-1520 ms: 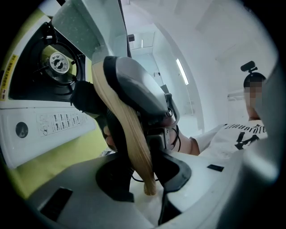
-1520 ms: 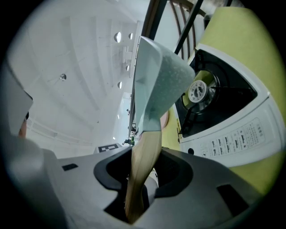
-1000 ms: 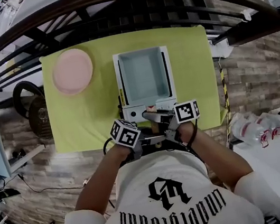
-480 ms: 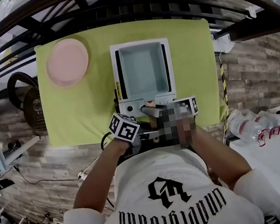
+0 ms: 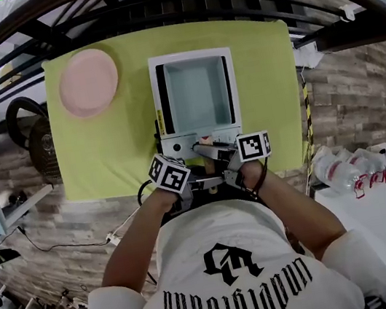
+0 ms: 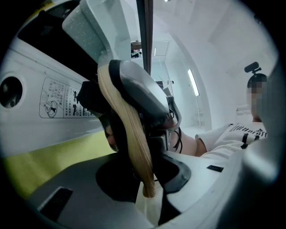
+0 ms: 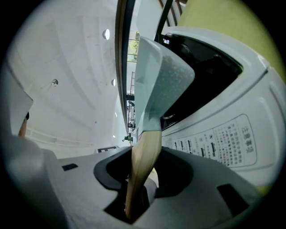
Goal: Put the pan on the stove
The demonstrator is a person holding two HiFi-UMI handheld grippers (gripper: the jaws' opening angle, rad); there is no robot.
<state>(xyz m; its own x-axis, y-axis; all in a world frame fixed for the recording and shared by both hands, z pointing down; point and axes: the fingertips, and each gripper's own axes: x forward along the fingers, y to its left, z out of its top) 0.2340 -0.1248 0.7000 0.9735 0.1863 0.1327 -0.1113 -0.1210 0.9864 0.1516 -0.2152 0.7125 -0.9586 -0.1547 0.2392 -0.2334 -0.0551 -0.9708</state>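
Note:
A square pale-blue pan point(image 5: 196, 94) sits over the white stove point(image 5: 177, 147) on the green table. Its wooden handle point(image 5: 209, 156) points toward me. My left gripper point(image 5: 202, 182) and right gripper point(image 5: 222, 161) both grip that handle from opposite sides. In the left gripper view the handle point(image 6: 134, 147) runs up between the jaws of the left gripper point(image 6: 147, 179) to the pan point(image 6: 89, 27), with the stove's front panel point(image 6: 44, 103) behind. In the right gripper view the right gripper point(image 7: 134, 197) clamps the handle point(image 7: 143, 165) below the pan point(image 7: 163, 85), beside the stove point(image 7: 223, 134). I cannot tell whether the pan touches the stove's top.
A pink plate point(image 5: 88, 81) lies at the table's far left corner on the green cloth point(image 5: 118, 148). A dark curved railing point(image 5: 152, 5) runs behind the table. Plastic bottles point(image 5: 359, 172) lie on a white surface at the right. The floor is brick-patterned.
Both grippers and the pan look slightly lower over the stove, and the whole head view has shifted a little. The grip on the handle is unchanged.

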